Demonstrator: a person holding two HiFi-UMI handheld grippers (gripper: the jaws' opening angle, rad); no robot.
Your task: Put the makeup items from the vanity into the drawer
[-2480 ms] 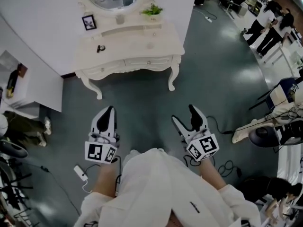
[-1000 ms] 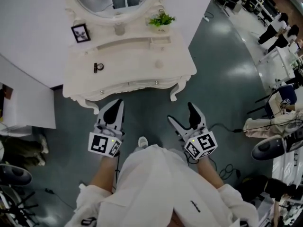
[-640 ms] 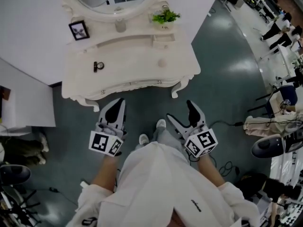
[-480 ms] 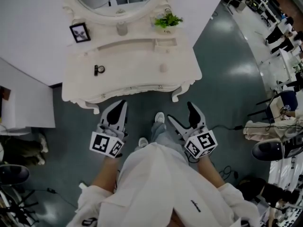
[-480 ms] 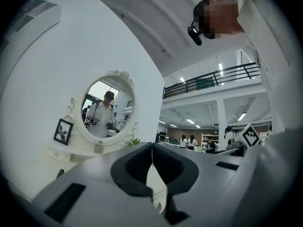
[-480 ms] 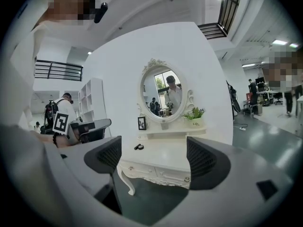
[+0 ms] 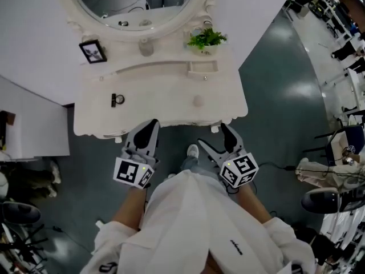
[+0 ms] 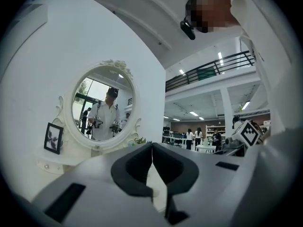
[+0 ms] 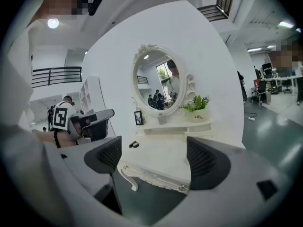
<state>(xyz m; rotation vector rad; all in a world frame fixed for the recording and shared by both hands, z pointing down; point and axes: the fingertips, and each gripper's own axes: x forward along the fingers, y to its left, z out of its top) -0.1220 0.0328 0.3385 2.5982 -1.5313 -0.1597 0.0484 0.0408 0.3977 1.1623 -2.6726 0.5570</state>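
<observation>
White vanity (image 7: 165, 114) is standing below in the head view, a small black makeup item (image 7: 117, 99) lying on its left part; left gripper (image 7: 150, 128) and right gripper (image 7: 215, 139) are hovering at its front edge. Left gripper view: jaws are pressing together, empty. Right gripper view: jaws are standing spread, empty.

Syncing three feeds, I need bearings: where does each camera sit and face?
Head view: on the head, looking down at the vanity; left gripper, right gripper, white coat show.
Left gripper view: on it, facing the mirror; shut jaws show.
Right gripper view: on it, facing the vanity; open jaws show.
All share the mirror.
</observation>
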